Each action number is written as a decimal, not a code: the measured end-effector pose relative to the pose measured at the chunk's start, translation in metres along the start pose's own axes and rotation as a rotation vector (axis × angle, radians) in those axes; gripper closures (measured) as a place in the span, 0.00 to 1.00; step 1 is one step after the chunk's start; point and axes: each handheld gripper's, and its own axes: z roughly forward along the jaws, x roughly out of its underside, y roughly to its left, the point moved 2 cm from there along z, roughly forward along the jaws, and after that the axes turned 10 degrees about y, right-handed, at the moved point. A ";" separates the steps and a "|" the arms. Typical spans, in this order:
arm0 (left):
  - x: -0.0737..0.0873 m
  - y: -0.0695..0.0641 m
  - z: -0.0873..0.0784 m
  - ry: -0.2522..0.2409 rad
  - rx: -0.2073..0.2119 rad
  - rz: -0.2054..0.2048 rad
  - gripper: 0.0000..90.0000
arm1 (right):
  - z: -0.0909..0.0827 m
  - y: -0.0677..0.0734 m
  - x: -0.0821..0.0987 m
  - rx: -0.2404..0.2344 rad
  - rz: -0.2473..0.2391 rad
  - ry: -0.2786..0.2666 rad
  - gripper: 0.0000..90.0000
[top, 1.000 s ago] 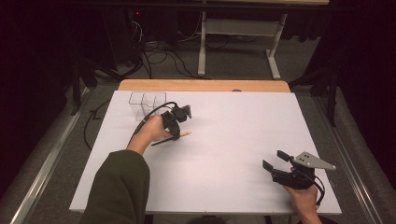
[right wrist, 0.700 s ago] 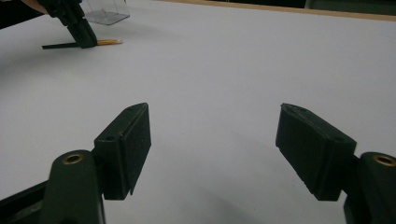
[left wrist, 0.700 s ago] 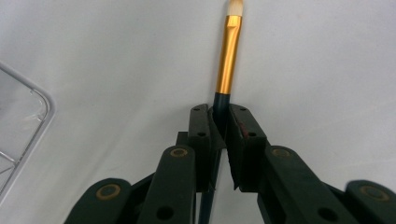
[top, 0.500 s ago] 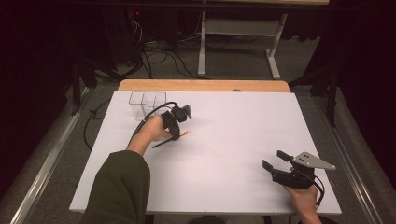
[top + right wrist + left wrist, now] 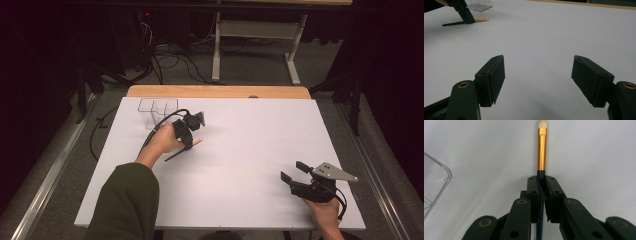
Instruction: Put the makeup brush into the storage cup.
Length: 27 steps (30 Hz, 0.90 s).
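Paintbrush (image 5: 541,152), slim with a dark handle, brass-coloured ferrule and pale bristles, lay on the matte white table (image 5: 260,150) near a clear box (image 5: 157,111), pinched in the left gripper (image 5: 541,195). The right gripper (image 5: 539,82) gaped wide, holding nothing.

A clear plastic box (image 5: 157,111) sits at ten o'clock on the white table (image 5: 250,150). Cables (image 5: 170,62) sprawl on the floor at twelve o'clock.

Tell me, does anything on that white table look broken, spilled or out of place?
Nothing stands out. The left claw is shut on a paintbrush lying flat on the table, beside an upright clear container. The right claw hangs open over bare table.
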 end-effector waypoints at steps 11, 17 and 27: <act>0.003 -0.002 0.000 -0.021 -0.001 0.003 0.92 | 0.000 0.000 0.000 0.000 0.001 0.001 0.32; 0.007 -0.003 0.000 -0.036 0.012 0.006 0.92 | 0.000 -0.001 0.001 0.001 0.005 0.004 0.32; 0.009 -0.008 -0.002 -0.046 -0.001 0.019 0.92 | 0.000 0.000 0.000 0.000 0.002 0.000 0.32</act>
